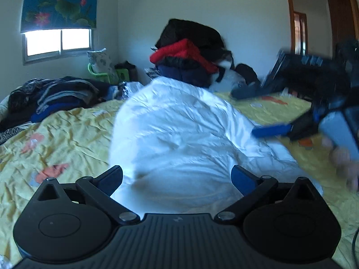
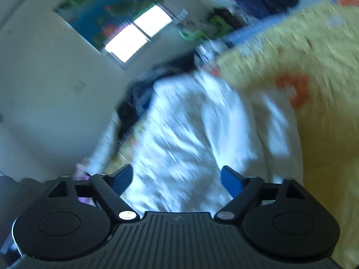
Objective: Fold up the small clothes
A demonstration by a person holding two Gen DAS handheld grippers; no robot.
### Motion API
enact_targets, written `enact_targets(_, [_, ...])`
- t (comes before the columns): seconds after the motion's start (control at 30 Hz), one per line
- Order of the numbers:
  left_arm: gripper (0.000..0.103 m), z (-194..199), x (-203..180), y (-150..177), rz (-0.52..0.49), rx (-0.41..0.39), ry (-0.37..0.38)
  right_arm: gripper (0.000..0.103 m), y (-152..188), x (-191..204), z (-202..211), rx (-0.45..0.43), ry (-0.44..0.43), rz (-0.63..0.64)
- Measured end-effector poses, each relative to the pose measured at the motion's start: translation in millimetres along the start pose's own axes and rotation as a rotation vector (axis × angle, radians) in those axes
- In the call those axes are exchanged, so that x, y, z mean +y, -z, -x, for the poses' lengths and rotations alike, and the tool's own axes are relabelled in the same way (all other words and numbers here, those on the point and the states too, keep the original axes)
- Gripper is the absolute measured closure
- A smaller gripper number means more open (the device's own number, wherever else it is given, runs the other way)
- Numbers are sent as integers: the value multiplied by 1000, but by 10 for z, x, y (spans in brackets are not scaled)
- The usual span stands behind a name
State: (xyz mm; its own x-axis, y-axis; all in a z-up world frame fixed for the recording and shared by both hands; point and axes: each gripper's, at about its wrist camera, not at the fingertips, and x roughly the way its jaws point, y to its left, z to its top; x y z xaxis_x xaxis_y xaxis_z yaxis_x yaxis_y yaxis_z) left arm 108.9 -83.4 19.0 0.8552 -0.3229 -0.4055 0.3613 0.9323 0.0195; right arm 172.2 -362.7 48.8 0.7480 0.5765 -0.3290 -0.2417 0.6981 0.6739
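A white, shiny, puffy garment (image 1: 179,134) lies bunched on the yellow bedsheet (image 1: 67,134). My left gripper (image 1: 176,174) is open and wide at the garment's near edge, and its pads press on nothing. From the right, the right gripper reaches in, blurred, with one of its blue fingers (image 1: 271,132) at the garment's right side and a hand (image 1: 343,157) behind it. The right wrist view is tilted and blurred. There my right gripper (image 2: 177,174) stands open over the white garment (image 2: 179,134), beside the yellow sheet (image 2: 325,134).
A tall pile of red, black and navy clothes (image 1: 188,53) rises behind the garment. Dark striped clothes (image 1: 56,94) lie at the bed's far left. A window (image 1: 58,42) is on the left wall and a doorway (image 1: 300,33) at the right.
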Motion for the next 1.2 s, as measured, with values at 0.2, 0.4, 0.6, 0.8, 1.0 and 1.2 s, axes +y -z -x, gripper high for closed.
enact_targets(0.2, [0, -92, 275, 15, 179, -15, -52, 8, -488, 103, -370, -30, 226, 206])
enact_targets(0.4, [0, -190, 450, 9, 322, 23, -19, 23, -733, -246, -963, 52, 288, 120])
enact_targets(0.6, [0, -201, 265, -49, 189, -7, 70, 92, -675, -203, -1146, 111, 193, 108])
enact_targets(0.8, [0, -279, 159, 31, 125, -7, 117, 94, -816, -489, -864, 65, 232, 58])
enact_targets(1.0, [0, -272, -3, -55, 35, 3, 140, 94, -483, -854, -957, 115, 293, 29])
enact_targets(1.2, [0, -219, 405, -481, 198, -15, 180, 36, -647, -856, -789, 70, 239, -109])
